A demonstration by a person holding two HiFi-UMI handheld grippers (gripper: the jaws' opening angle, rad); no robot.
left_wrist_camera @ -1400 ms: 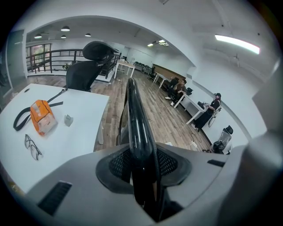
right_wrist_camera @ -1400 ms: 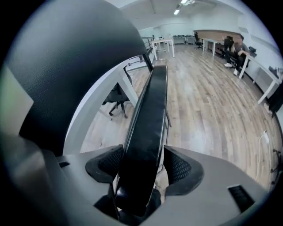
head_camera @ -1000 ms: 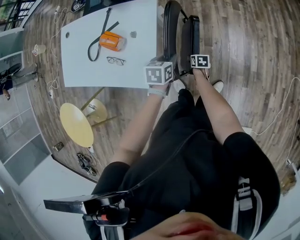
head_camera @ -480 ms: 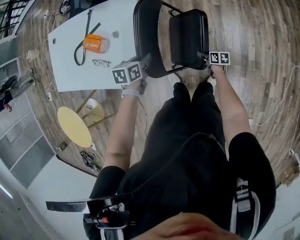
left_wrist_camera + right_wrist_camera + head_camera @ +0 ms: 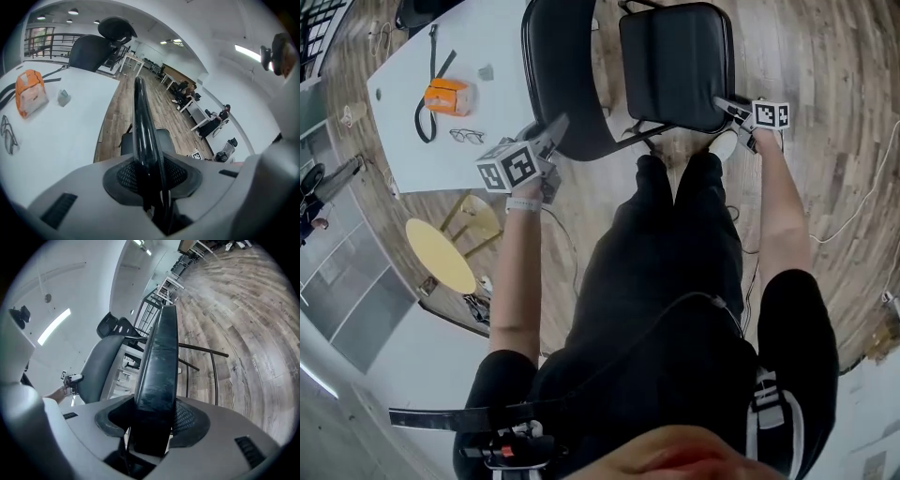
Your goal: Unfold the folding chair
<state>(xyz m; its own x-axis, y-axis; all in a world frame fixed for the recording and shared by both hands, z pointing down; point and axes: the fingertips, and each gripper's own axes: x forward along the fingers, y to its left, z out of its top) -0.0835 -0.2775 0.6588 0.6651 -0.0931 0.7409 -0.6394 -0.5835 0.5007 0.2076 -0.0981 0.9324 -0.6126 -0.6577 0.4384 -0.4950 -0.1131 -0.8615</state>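
The black folding chair stands opened in front of the person, its backrest (image 5: pixel 555 70) at left and its padded seat (image 5: pixel 675 64) at right. My left gripper (image 5: pixel 551 131) is shut on the lower edge of the backrest (image 5: pixel 143 136), which runs upright between its jaws in the left gripper view. My right gripper (image 5: pixel 733 110) is shut on the front right edge of the seat (image 5: pixel 159 366), seen edge-on between its jaws in the right gripper view. The chair's thin metal frame (image 5: pixel 206 357) shows beyond the seat.
A white table (image 5: pixel 412 141) stands left of the chair with an orange pouch (image 5: pixel 448 96), a black strap and glasses (image 5: pixel 467 137) on it. A small round yellow stool (image 5: pixel 441 255) sits beneath. A cable (image 5: pixel 853 216) lies on the wood floor at right.
The seat has swung down and away from the backrest, so the chair has spread open. My left gripper moved left and down with the backrest; my right gripper moved right with the seat.
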